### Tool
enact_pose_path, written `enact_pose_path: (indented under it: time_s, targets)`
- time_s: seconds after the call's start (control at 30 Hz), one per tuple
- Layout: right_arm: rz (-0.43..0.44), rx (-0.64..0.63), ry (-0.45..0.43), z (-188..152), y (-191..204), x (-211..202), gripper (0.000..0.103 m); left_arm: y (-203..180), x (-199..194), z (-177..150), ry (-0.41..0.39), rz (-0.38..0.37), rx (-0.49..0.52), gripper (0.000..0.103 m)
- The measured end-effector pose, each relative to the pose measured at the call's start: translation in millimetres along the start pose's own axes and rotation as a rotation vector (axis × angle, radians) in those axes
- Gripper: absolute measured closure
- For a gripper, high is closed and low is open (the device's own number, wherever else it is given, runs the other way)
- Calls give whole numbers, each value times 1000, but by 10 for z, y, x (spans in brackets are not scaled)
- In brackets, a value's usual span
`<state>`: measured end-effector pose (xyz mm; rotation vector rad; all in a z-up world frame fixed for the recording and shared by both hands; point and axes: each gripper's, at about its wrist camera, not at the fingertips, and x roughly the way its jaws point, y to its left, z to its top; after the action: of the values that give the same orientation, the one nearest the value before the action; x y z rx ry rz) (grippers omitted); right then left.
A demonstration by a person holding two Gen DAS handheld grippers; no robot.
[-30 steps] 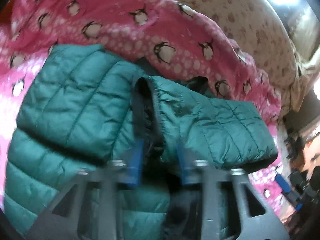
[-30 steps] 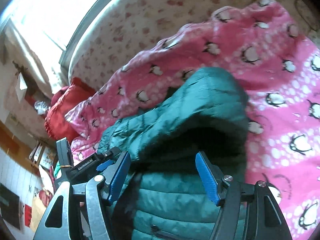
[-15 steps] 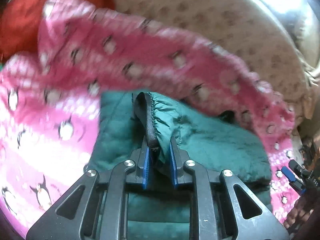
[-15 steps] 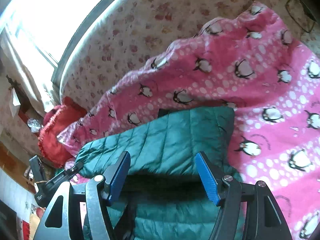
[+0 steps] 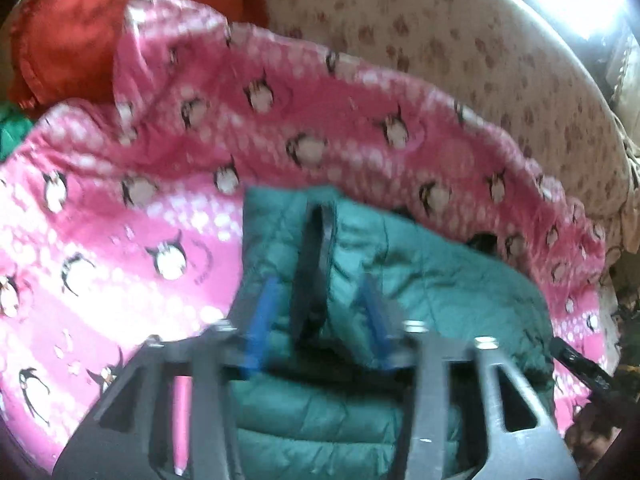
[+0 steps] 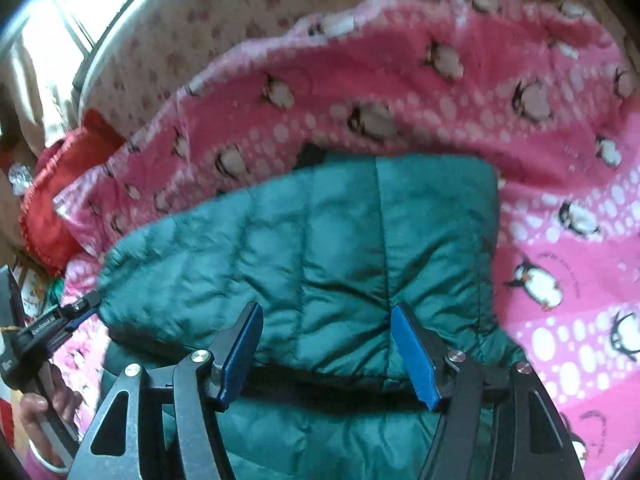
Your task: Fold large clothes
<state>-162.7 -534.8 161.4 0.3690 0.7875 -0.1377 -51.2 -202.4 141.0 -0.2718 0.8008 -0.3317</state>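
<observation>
A teal quilted jacket [image 5: 440, 280] lies folded on a pink penguin blanket [image 5: 120, 240]. My left gripper [image 5: 318, 284] hovers over its left end with its jaws opening. A dark-edged fold of the jacket stands up between the blue pads [image 5: 262, 312], which are not pressing on it. In the right wrist view the jacket [image 6: 340, 232] fills the middle. My right gripper [image 6: 328, 308] stands open just above its quilted top, holding nothing. The left gripper [image 6: 52, 328] shows at the jacket's left edge, held by a hand [image 6: 48, 404].
The blanket [image 6: 560, 160] spreads wide around the jacket. A red cushion [image 5: 100, 32] lies at its far left corner. Beyond the blanket is a beige flowered sheet [image 5: 440, 40] under a bright window. The right gripper [image 5: 576, 364] shows as a dark bar at the jacket's right.
The left gripper shut on the jacket's dark-edged fold, carried it across, and has now let go with jaws apart. The raised jacket panel now lies flat, and the right gripper has sunk closer to it.
</observation>
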Motion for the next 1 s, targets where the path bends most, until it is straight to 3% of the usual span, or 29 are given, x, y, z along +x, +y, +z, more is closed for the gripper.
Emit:
enact_pose_path:
  time_s: [0.03,0.13,0.27,0.47,0.73,1.0]
  targets:
    - [2,-10,-14,26,40,-35,38,-34,-33,10,-30,2,-1,33]
    - [-23,-61,-37,76,224,-35,38,-146,12,46,-59,10,17,33]
    - [-72,-129,-43,123,460,178,38,-319,247,41,-26,20,62,33]
    - [-85,-171,-21,163,598,596,38,-363,713,-62,58,121,130,33]
    - [-164,-240,27,28,564,1030,36,-317,921,-193,71,117,163,26]
    - [-173,-231,41,66,595,940,36,-305,962,-222,77,120,170,25]
